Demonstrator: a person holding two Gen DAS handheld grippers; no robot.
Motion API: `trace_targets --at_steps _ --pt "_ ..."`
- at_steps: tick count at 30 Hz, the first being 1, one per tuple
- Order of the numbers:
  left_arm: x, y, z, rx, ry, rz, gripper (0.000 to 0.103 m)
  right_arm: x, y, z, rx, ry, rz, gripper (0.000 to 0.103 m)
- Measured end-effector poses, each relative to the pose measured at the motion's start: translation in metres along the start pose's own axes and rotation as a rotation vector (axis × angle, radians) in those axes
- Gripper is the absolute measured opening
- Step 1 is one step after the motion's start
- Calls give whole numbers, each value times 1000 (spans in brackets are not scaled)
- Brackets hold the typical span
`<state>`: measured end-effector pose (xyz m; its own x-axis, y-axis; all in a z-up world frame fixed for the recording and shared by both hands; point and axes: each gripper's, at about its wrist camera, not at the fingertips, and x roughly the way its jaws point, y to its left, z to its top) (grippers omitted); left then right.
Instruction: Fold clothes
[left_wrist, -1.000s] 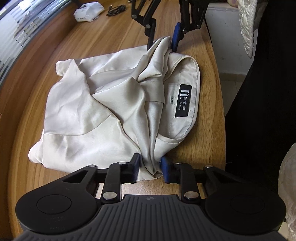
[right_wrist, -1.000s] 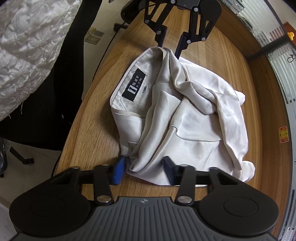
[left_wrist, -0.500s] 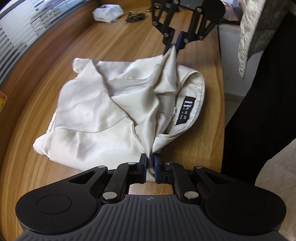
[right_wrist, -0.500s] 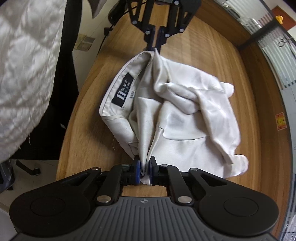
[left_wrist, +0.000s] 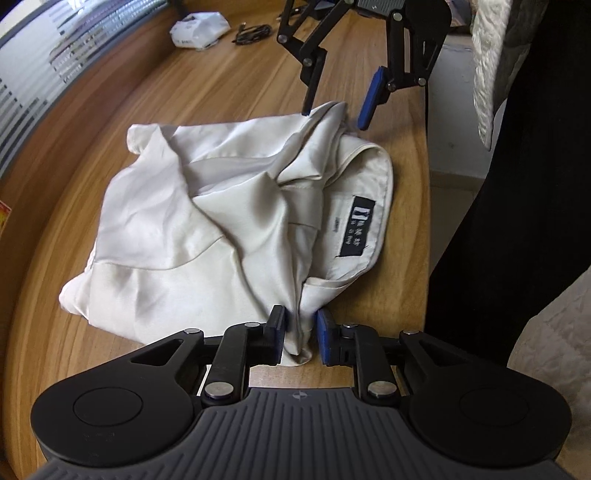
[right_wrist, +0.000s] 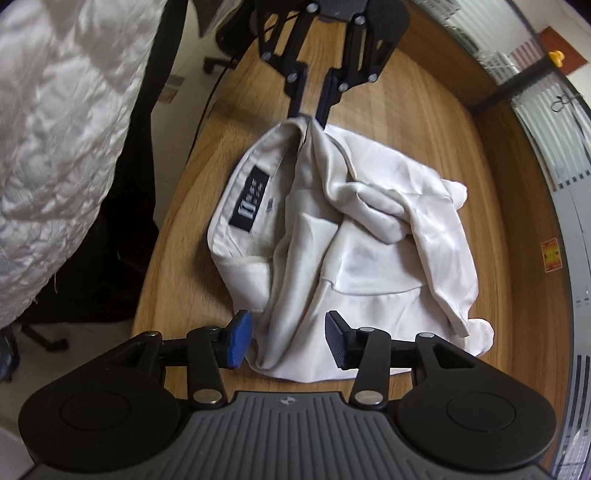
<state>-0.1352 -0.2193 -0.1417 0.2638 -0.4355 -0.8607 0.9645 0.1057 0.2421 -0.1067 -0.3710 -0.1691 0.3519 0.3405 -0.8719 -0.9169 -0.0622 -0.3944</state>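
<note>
Nearby | white packet (left_wrist: 199, 29), cable (left_wrist: 253, 32) | both hand-held grippers opening, garment (left_wrist: 221, 229) between jaws

- One cream satin garment (left_wrist: 207, 229), lying crumpled.
- One black label (left_wrist: 357, 231) sewn inside its waistband.
- Two grippers: the left gripper (left_wrist: 301, 334) and the right gripper (right_wrist: 288, 341).
- Two fingers on each gripper, four in all.
- One wooden table (left_wrist: 229, 77).
- One white packet (left_wrist: 199, 27) at the table's far end.
- One coil of black cable (left_wrist: 253, 32) beside the packet.
- One red and yellow sticker (right_wrist: 551, 254) on the table's rim.
</note>
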Motion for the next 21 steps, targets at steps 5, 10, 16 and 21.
trace_targets --at_steps 5,10,16,21 --pt "-4 -8 -2 10 -19 -8 22 -4 7 1 56 -13 49 50" --pt "5 -14 1 32 -3 -36 22 0 12 5 72 -13 77 47" --pt "12 -22 4 83 5 -44 28 7 11 12 67 -2 70 47" --pt "13 -29 3 104 3 -29 32 4 12 14 57 -12 13 48"
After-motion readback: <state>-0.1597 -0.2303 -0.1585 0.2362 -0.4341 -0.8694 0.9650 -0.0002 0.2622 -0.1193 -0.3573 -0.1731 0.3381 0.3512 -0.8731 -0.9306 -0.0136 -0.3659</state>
